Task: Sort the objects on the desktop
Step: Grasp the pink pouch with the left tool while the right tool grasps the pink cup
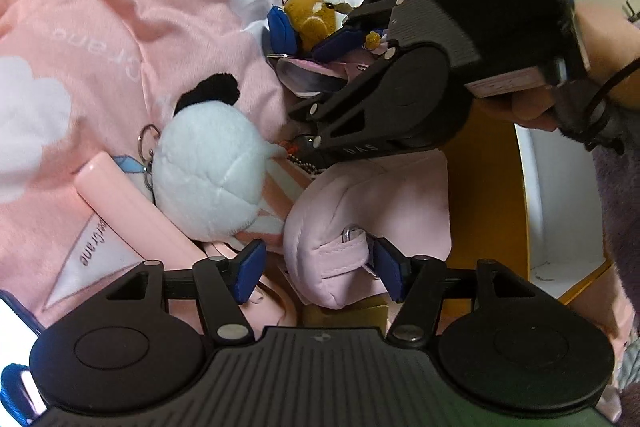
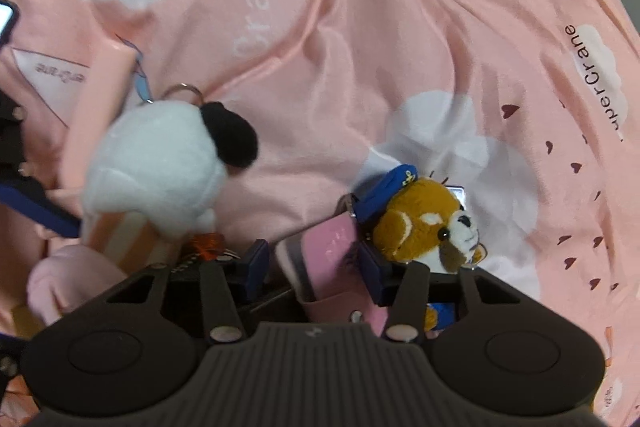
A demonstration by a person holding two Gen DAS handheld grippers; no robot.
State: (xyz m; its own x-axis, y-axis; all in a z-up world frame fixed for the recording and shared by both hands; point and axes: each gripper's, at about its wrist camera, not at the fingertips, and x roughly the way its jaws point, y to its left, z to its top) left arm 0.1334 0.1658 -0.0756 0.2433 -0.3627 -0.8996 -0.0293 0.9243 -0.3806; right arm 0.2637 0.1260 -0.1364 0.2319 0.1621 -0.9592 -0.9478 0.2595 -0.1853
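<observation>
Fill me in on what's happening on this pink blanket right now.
A person is sorting small things on a pink cloud-print blanket, a two-finger gripper in each hand. The left gripper is open around a padded pink pouch. The right gripper has a pink card-like case between its fingers, but whether the pads press on it is unclear. A brown plush in a blue cap sits beside that case. A white plush with a black ear and a pink tube lie nearby.
</observation>
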